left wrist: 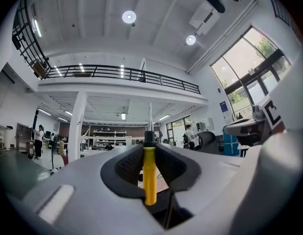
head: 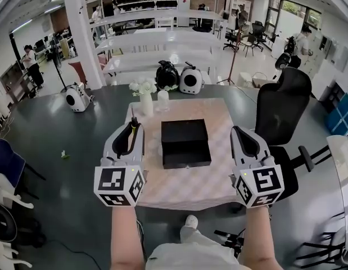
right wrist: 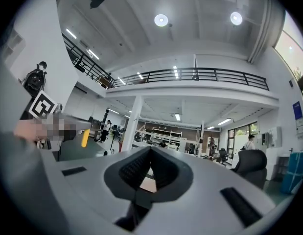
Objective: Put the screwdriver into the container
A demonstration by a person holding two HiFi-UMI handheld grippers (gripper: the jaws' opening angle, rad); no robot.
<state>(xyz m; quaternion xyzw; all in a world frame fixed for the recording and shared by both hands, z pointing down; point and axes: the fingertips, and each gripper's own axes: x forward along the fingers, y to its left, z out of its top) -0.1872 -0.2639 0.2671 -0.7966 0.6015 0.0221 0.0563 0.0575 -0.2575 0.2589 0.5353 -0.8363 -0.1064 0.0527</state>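
Observation:
A black box container [head: 185, 142] lies in the middle of a table with a pale pink cloth [head: 218, 176]. My left gripper [head: 131, 133] hovers over the table's left edge, left of the box, shut on a screwdriver [head: 132, 127]. In the left gripper view the yellow handle [left wrist: 150, 173] stands clamped between the pads of the left gripper [left wrist: 150, 150], the black collar and thin shaft pointing forward. My right gripper [head: 243, 134] is right of the box, shut and empty. The pads of the right gripper [right wrist: 150, 155] meet in its own view, where the screwdriver [right wrist: 85, 137] also shows at the left.
A white vase of flowers [head: 145, 99] and a glass jar [head: 163, 100] stand at the table's far edge. Two rounded black-and-white objects [head: 179, 77] sit on the floor beyond. A black office chair [head: 283, 108] stands close to the table's right side.

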